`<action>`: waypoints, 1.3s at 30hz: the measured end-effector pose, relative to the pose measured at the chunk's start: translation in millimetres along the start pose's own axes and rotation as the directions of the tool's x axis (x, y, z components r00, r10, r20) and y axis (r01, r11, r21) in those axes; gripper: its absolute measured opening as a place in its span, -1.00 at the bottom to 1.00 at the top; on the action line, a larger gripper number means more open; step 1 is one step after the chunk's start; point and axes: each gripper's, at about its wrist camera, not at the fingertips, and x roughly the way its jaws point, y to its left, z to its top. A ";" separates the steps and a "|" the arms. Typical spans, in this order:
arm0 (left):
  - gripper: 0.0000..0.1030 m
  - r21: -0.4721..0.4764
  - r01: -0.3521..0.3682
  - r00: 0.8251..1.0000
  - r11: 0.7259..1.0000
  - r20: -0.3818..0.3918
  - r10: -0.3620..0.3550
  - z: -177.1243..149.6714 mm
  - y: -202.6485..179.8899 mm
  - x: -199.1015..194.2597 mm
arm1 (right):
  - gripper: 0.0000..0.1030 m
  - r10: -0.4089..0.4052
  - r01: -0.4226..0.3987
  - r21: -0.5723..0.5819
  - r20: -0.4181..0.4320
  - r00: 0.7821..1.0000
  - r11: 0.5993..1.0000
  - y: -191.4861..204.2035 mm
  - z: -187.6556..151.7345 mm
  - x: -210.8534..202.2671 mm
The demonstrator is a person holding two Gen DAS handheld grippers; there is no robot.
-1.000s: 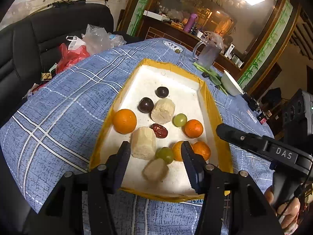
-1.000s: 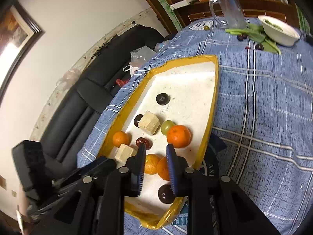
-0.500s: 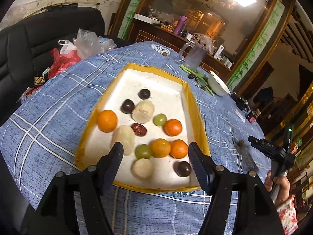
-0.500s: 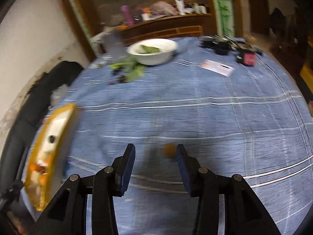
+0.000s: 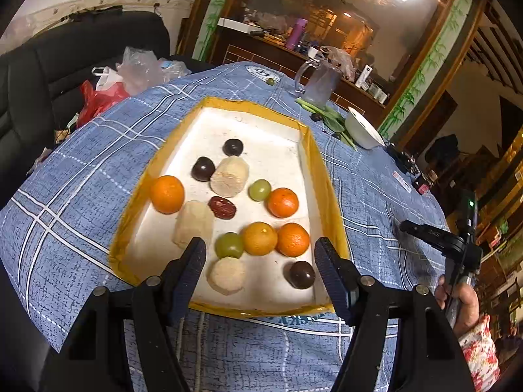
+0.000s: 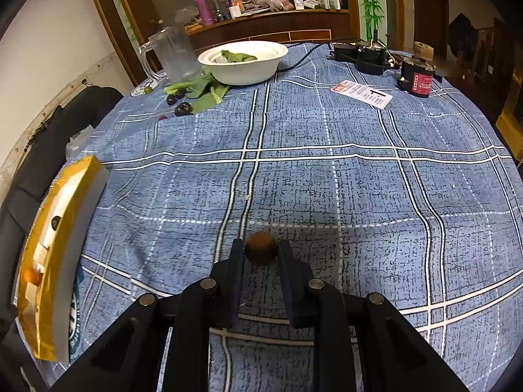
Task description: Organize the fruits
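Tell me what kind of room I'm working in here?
Probably a home dining room: a round table under a blue plaid cloth, a wooden sideboard cluttered with bottles, and a black sofa beside it.

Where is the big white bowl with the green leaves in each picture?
Left wrist view: the white bowl sits far back on the right, past the yellow-edged tray, beside the clear jug.
Right wrist view: the bowl is at the top middle, leaves inside it.
Shared landmark: the clear jug, just left of the bowl in both views.
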 end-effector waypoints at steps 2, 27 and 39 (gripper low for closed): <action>0.32 -0.018 -0.002 1.000 1.000 0.003 0.002 0.9 6.5 0.0 | -0.58 0.030 -0.030 -0.005 0.010 1.000 1.000 5.8 -0.3 -8.8; 0.40 -0.073 -0.040 0.998 0.997 0.040 0.043 0.5 50.7 -6.6 | 0.19 0.406 -0.405 -0.172 -0.026 0.913 0.898 198.7 -40.2 -35.8; 1.00 0.050 -0.478 0.788 0.877 0.465 0.403 -21.7 -30.4 -68.4 | 0.59 0.296 -0.253 -0.204 0.217 0.930 0.946 155.9 -85.7 -106.5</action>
